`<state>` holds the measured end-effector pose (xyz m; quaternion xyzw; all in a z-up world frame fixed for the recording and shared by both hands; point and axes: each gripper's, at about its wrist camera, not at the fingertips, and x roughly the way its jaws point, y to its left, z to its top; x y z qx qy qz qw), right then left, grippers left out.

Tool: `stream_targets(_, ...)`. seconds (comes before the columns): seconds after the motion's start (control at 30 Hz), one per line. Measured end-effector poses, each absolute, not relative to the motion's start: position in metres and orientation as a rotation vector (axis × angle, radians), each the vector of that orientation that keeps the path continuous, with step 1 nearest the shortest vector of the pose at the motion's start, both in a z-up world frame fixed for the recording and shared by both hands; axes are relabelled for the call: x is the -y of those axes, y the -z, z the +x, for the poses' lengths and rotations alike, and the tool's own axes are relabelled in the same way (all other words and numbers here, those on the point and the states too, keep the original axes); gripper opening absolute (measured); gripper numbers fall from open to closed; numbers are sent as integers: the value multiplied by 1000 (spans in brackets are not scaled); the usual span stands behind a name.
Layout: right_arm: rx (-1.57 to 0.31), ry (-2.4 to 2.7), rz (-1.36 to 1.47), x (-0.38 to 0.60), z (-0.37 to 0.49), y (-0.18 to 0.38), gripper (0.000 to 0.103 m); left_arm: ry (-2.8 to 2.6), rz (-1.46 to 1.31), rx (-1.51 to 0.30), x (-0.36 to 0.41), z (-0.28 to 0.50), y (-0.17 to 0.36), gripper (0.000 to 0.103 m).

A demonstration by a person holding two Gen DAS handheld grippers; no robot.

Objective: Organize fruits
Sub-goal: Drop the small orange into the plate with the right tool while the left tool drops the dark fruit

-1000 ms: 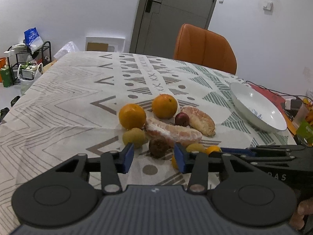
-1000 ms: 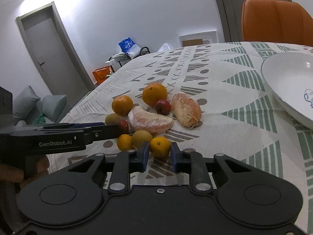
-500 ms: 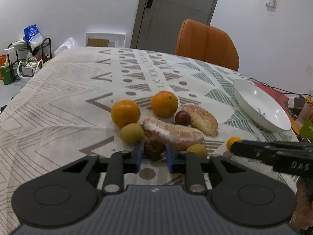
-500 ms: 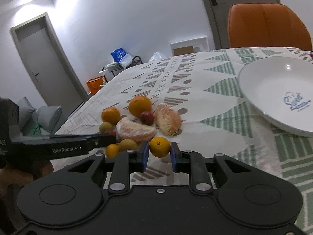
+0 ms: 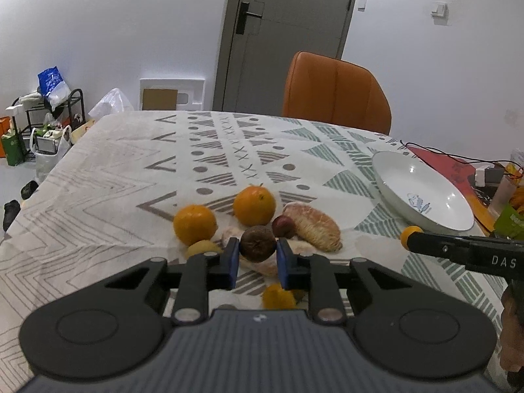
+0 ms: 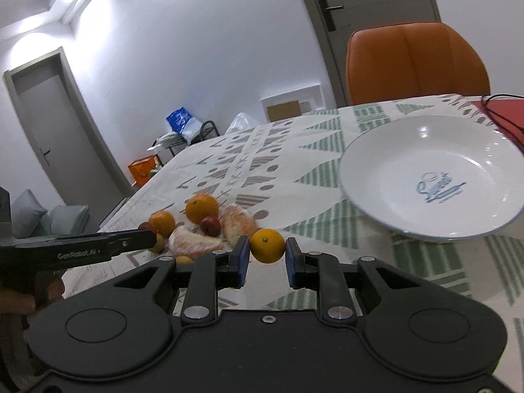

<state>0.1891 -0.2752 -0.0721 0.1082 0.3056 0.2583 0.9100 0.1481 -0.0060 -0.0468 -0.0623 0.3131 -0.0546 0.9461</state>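
Fruits (image 5: 255,209), lower ones behind tongs (image 5: 255,258)

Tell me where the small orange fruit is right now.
In the right wrist view, the small orange fruit sits clamped in the right gripper, lifted left of the white plate.

Two large oranges (image 5: 195,224) (image 5: 254,205). Two peeled pomelo segments (image 5: 312,226) (image 6: 193,241). Three small orange citrus (image 6: 267,245) (image 5: 278,297) (image 6: 182,259). One brown passion fruit (image 5: 257,243), one red plum (image 5: 283,226), one yellow-green fruit (image 5: 203,248). One white plate (image 6: 435,177). One orange chair (image 5: 335,93). Two tools (image 5: 255,258) (image 6: 266,258).
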Motion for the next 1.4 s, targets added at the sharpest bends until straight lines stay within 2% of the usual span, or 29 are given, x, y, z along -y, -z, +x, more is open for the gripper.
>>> stream_targets(1.1, -584, -354, 304, 371, 202, 63, 22, 280, -12, -616, 109, 194, 21, 23)
stream_targets(1.13, -580, -341, 310, 374, 202, 63, 23, 283, -8, -617, 112, 194, 21, 23)
stream_targets(1.3, -549, -251, 337, 390, 202, 64, 44, 305, 16, -626, 128, 197, 22, 23)
stream_targets(1.4, -547, -254, 344, 397, 200, 65, 45, 317, 29, -625, 137, 198, 21, 23)
